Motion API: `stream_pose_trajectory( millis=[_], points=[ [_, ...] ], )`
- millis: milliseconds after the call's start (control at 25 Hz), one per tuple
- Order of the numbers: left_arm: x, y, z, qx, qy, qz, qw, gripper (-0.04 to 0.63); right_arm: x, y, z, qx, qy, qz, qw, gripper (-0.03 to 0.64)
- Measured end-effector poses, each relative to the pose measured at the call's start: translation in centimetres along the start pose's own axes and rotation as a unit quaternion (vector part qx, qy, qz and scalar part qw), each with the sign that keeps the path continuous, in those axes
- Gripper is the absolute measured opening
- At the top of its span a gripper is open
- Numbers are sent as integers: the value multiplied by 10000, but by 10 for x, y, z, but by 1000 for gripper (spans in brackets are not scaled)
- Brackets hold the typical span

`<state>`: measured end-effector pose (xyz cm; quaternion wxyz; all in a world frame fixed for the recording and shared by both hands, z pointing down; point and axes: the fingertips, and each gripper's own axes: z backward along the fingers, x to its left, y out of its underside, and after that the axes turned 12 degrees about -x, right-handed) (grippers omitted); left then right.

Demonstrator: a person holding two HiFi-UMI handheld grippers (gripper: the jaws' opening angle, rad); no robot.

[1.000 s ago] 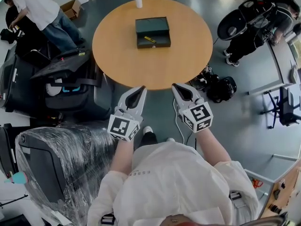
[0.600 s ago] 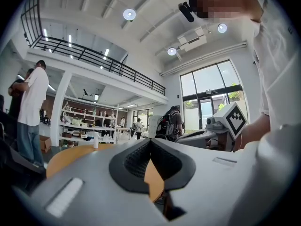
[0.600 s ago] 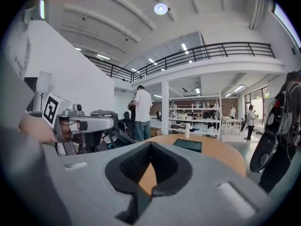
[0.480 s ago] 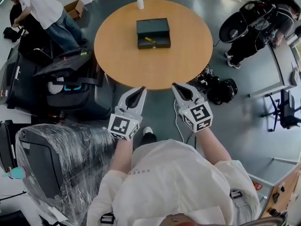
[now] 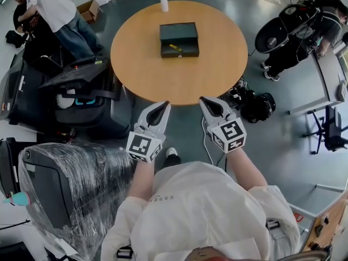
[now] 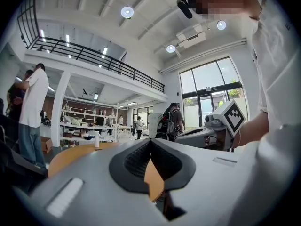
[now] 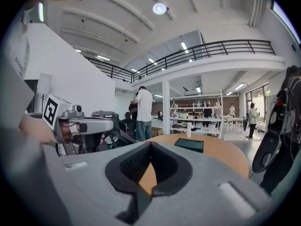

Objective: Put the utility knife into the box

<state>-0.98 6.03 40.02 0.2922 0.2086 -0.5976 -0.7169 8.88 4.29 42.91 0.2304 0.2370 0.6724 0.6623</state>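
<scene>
A dark box [image 5: 179,31] sits on the round wooden table [image 5: 141,64], a little beyond its middle. The yellow utility knife [image 5: 175,48] shows against the box's front half; I cannot tell whether it lies inside. From the right gripper view the box [image 7: 189,144] is a flat dark slab far off. My left gripper [image 5: 163,105] and right gripper [image 5: 204,100] hover side by side just short of the table's near edge, well apart from the box. Both are shut with nothing between the jaws, as the left gripper [image 6: 150,140] and right gripper [image 7: 150,144] views confirm.
A white spray bottle [image 5: 163,0] stands at the table's far edge. Black equipment cases [image 5: 81,97] and a plastic-wrapped chair [image 5: 65,189] crowd the left. Black bags [image 5: 255,103] and a cable lie on the floor at right. People stand at upper left [image 5: 51,7] and right [image 5: 293,34].
Both grippers have kept their place and stayed shut. The head view has shifted slightly, so the table and box sit a little lower and further right in the picture.
</scene>
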Motion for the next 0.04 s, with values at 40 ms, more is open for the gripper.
stream_pose_trajectory(
  millis=[40],
  points=[
    [1,0,0,5,-6,3,10000,17,0,1,-1,-4,-6,-16,10000,-8]
  ],
)
